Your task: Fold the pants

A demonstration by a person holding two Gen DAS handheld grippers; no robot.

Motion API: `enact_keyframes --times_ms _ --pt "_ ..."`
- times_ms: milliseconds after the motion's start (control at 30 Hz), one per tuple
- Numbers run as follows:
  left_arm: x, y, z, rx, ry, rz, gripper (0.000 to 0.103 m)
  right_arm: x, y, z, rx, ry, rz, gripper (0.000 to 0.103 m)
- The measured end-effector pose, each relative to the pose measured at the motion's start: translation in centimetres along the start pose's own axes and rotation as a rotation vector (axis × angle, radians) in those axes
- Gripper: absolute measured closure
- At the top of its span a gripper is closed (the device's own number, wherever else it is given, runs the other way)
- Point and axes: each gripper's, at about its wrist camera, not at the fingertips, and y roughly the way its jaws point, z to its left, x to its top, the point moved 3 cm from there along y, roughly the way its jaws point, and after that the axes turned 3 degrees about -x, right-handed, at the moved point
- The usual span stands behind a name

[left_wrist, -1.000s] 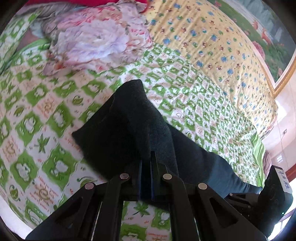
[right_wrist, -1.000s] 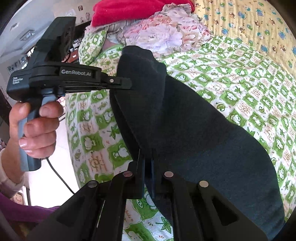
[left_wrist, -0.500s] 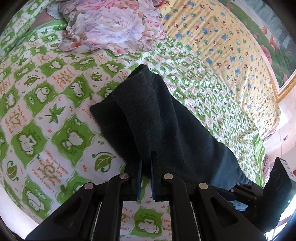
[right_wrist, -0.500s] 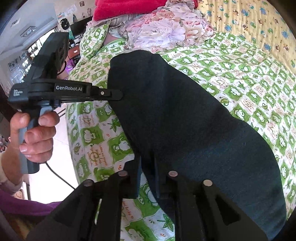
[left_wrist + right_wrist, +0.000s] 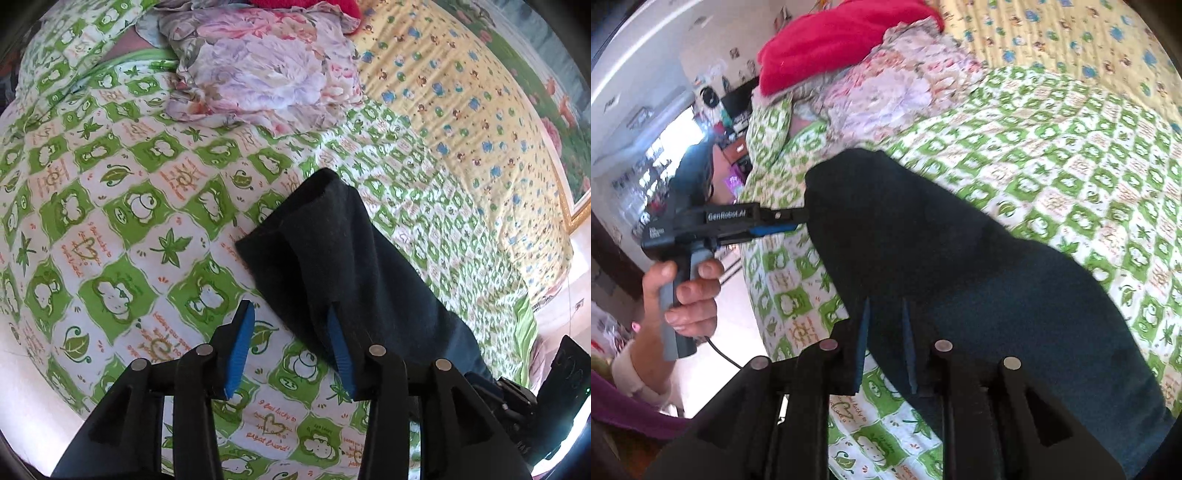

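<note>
Risk I note: the dark navy knit pants point(image 5: 343, 258), folded lengthwise on the green-and-white checked bed quilt point(image 5: 122, 229), may drag askew, since my left claw point(image 5: 291, 343) gapes wide beside the hem while my right claw point(image 5: 884, 332), narrowly parted, straddles their edge.

Both wrist views close, angled down; share pants point(image 5: 354, 266) on green-checked bedspread point(image 5: 122, 206).
</note>
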Motion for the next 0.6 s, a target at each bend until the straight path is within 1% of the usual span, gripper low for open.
enact_keyframes --times_ms 33,167,333,433,500,600 --pt "0.1 0.0 0.0 0.000 0.000 -0.001 0.061 0.2 -0.3 -0.3 -0.002 0.013 -0.009 0.080" --pt "0.4 0.0 -0.2 0.003 0.000 0.002 0.060 0.9 -1.2 -1.6 -0.012 0.053 -0.041 0.070" --pt "0.7 0.2 -0.5 -0.001 0.003 0.011 0.060 1.5 -1.8 -3.7 -0.022 0.110 -0.065 0.070" --pt "1.1 0.3 -0.7 -0.021 -0.009 0.008 0.055 2.0 -2.1 -5.7 -0.020 0.166 -0.073 0.070" --pt "1.5 0.4 -0.6 -0.012 -0.013 0.004 0.051 2.4 -2.2 -7.0 -0.017 0.203 -0.079 0.070" --pt "2.0 0.8 -0.2 0.004 -0.028 0.005 0.051 3.3 -2.1 -9.5 0.006 0.269 -0.073 0.070"
